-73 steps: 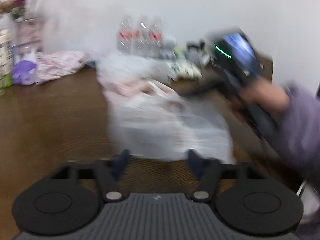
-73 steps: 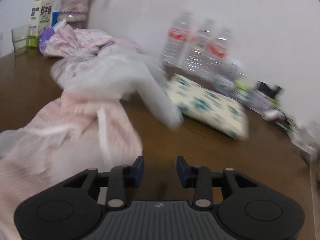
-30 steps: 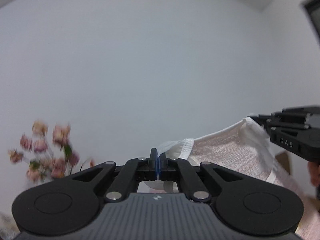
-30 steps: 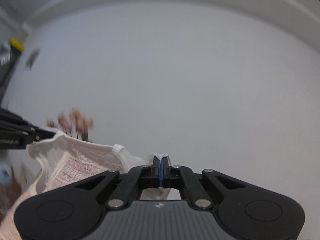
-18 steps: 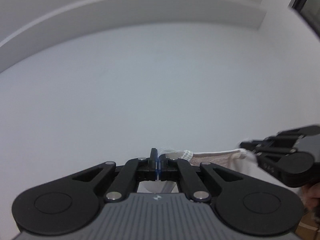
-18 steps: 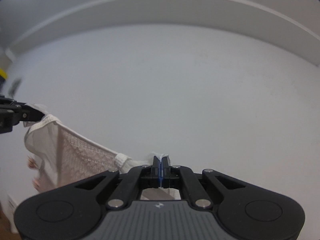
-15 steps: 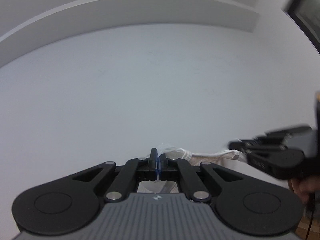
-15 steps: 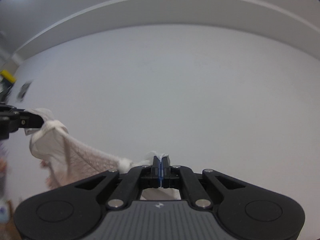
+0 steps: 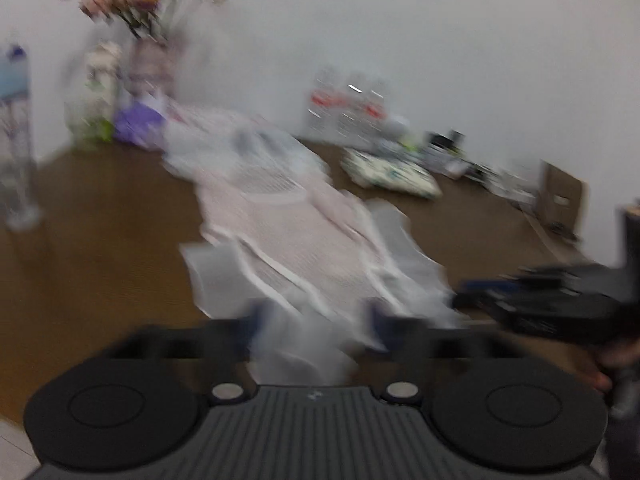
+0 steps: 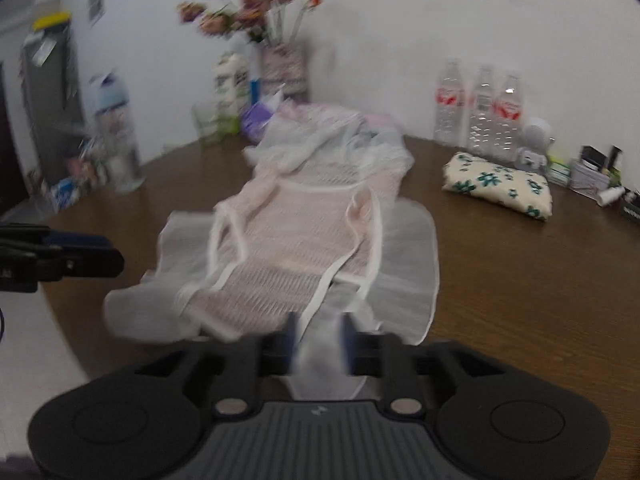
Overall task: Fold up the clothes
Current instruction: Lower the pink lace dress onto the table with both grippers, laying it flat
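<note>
A pale pink knit garment (image 10: pixel 296 232) with white trim and sheer white ruffles lies spread lengthwise on the brown wooden table (image 10: pixel 520 280). My right gripper (image 10: pixel 320 330) is at its near hem, open, with loose white fabric lying between the fingers. In the blurred left wrist view the same garment (image 9: pixel 296 232) stretches away from my left gripper (image 9: pixel 316 312), which is open wide over the near white edge. Each view shows the other gripper at the side: the right gripper (image 9: pixel 468 300) and the left gripper (image 10: pixel 108 252), both beside the garment's near end.
A folded floral cloth (image 10: pixel 498 186) lies right of the garment. Three water bottles (image 10: pixel 480 108), a vase of flowers (image 10: pixel 284 68), a milk carton (image 10: pixel 230 80) and a pile of pink clothes (image 10: pixel 320 116) line the back. A tall bottle (image 10: pixel 116 144) stands left. The table's edge (image 10: pixel 68 320) runs near left.
Both grippers held the garment up in the air, shut on its edge. They have now swung down to the table, the garment lies flat, and both jaws have opened.
</note>
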A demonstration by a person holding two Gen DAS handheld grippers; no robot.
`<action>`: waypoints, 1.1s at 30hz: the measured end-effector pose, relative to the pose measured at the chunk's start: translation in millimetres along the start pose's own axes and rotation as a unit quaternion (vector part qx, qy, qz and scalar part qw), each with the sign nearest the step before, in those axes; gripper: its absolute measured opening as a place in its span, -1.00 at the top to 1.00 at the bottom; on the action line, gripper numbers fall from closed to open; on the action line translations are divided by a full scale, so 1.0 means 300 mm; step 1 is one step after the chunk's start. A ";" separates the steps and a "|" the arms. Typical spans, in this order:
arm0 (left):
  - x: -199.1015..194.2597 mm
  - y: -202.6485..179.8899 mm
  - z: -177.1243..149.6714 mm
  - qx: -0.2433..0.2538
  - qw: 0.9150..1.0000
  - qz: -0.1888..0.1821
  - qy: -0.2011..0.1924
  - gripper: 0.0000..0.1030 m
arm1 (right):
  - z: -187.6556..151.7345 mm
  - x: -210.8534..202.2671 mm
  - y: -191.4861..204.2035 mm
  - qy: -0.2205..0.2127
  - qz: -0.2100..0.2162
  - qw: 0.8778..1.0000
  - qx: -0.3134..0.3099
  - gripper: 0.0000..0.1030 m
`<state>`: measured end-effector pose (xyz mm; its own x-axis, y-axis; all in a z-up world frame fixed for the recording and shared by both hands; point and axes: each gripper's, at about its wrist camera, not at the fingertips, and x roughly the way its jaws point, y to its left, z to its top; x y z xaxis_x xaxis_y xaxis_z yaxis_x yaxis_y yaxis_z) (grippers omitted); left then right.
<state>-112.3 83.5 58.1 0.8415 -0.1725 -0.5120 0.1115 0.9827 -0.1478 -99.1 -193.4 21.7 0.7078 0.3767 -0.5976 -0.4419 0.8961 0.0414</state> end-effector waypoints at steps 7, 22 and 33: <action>0.326 -0.014 -0.019 0.023 0.994 0.090 0.066 0.56 | 0.041 0.250 -0.055 0.017 -0.053 0.998 0.015 0.58; 0.195 0.040 0.005 -0.031 0.994 -0.054 0.093 0.13 | 0.009 0.037 -0.079 0.022 0.011 0.999 0.025 0.44; 0.477 0.111 0.103 -0.049 0.992 -0.002 0.117 0.95 | 0.276 0.483 -0.160 0.043 -0.028 0.999 -0.006 0.96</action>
<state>28.4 93.5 6.2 0.6937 -0.1983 -0.6924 0.0533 0.9729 -0.2251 70.4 -162.5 -0.7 0.6821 0.3047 -0.6648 -0.4098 0.9122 -0.0024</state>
